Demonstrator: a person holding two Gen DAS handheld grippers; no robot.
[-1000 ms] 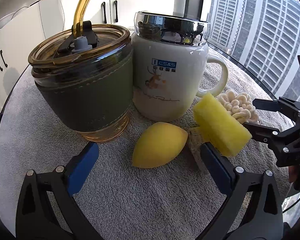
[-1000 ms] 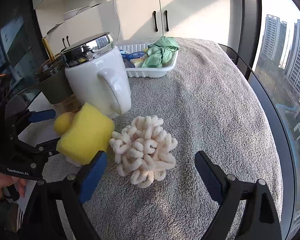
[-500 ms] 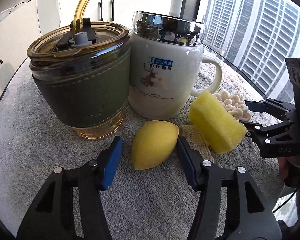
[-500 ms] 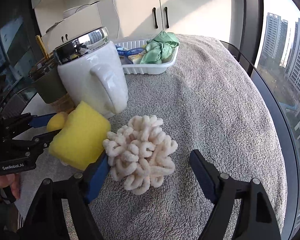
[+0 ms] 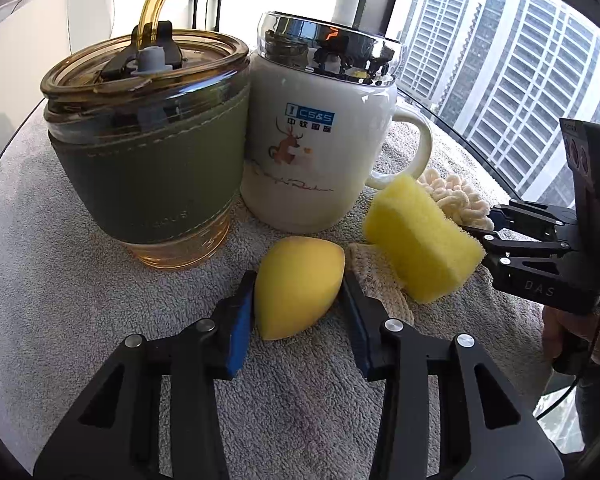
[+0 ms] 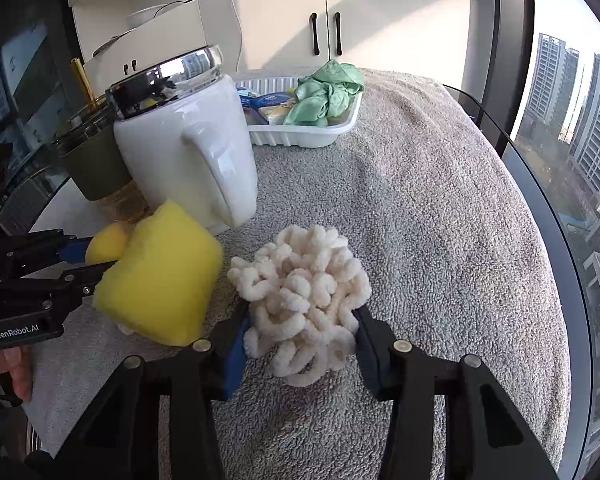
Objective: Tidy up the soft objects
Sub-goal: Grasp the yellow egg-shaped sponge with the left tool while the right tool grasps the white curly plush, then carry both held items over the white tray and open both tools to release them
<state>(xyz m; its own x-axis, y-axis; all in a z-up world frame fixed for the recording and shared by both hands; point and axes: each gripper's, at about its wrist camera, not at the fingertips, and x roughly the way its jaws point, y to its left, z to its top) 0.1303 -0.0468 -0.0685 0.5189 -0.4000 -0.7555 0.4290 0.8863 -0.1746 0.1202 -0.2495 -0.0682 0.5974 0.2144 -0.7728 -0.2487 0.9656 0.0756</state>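
My left gripper [image 5: 298, 308] is shut on a yellow egg-shaped makeup sponge [image 5: 296, 286] that rests on the grey towel [image 5: 80, 300]. My right gripper [image 6: 300, 340] is shut on a cream chenille scrunchie [image 6: 300, 292], also on the towel. A yellow block sponge [image 5: 420, 240] lies between them on a cream cloth [image 5: 380, 280]; it also shows in the right wrist view [image 6: 160, 276]. The right gripper shows from the side in the left wrist view [image 5: 496, 228], and the left gripper shows in the right wrist view [image 6: 88, 256].
A tumbler with a green sleeve and straw [image 5: 148, 160] and a white lidded mug [image 5: 316, 136] stand just behind the sponges. A white tray [image 6: 300, 136] with a green cloth [image 6: 324, 96] and small packets stands at the back. The table edge runs along the right.
Both grippers have closed: the left one from wide open onto the egg sponge, the right one from wide open onto the scrunchie. Both also moved forward a little.
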